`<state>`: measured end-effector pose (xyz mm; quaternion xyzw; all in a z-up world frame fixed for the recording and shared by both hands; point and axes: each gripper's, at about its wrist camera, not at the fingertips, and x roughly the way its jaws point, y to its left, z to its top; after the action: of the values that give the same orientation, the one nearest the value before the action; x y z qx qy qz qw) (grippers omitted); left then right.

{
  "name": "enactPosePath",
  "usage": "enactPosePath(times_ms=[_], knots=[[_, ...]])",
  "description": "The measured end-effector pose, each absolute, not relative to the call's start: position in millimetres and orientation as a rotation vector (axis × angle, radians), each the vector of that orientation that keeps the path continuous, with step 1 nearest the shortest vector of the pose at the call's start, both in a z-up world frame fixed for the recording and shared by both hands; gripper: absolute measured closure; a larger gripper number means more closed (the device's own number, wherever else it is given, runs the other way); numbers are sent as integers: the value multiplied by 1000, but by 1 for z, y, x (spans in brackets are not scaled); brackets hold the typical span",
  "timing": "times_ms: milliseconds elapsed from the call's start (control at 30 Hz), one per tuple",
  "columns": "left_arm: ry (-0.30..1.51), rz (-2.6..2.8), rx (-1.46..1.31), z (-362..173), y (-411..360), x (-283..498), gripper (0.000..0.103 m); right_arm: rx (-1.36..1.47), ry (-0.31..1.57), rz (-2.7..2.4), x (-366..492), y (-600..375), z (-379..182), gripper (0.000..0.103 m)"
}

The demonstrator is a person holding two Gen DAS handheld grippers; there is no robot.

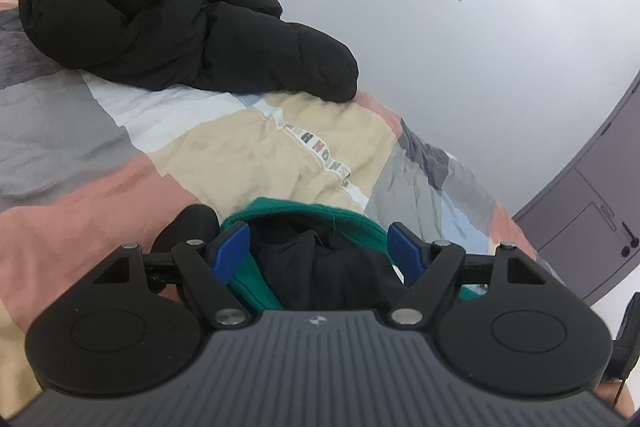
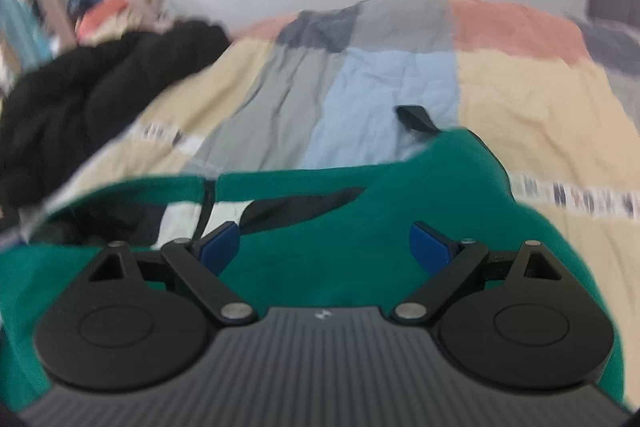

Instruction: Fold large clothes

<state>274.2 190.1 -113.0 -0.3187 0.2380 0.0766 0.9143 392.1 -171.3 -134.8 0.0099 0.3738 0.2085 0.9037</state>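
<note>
Right wrist view: green garment (image 2: 360, 227) lies on the quilt (image 2: 520, 87), partly folded — fold unfinished, judging by loose edges. Right gripper (image 2: 324, 247) open above it; left gripper (image 1: 320, 251) open, nothing pinched.

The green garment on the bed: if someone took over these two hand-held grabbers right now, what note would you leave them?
Left gripper: open, fingers either side of the green garment's bunched edge and dark lining, not pinching.
Right gripper: open over the green cloth, holding nothing.
The green garment lies on the patchwork bedspread; a black puffy jacket sits heaped further back.
Done: no neat fold visible yet.
Left: fold the green garment, probably the jacket after.
</note>
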Motion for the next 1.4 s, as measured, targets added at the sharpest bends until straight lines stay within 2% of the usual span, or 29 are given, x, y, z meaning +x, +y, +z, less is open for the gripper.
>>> enactPosePath(times_ms=[133,300,467,533,633,700,733,767,800,1133,1300,1400], knots=[[449,181,-708,-112,205,269,23,-55,859,634,404,-133,-124,10],[421,219,-773,-114,226,262,23,-19,1117,766,420,-93,-140,10],[427,227,-847,-121,241,257,23,-58,1194,755,423,-79,-163,8],[430,220,-857,-122,242,257,23,-14,1199,751,423,-84,-168,11],[433,218,-867,-124,242,257,23,-6,1177,742,414,-88,-170,27],[432,215,-878,-125,243,258,23,14,1161,729,409,-89,-164,59],[432,215,-881,-125,244,257,23,8,1138,707,406,-89,-159,66],[432,214,-885,-125,244,257,23,-18,1111,683,402,-88,-155,88],[430,211,-891,-125,244,256,23,-27,1092,678,401,-87,-152,91],[407,174,-874,-122,239,250,23,12,759,408,429,-110,-74,93],[428,144,-790,-118,225,259,23,-2,701,267,455,-121,-90,93],[450,142,-714,-118,215,264,23,7,768,234,470,-120,-127,93]])
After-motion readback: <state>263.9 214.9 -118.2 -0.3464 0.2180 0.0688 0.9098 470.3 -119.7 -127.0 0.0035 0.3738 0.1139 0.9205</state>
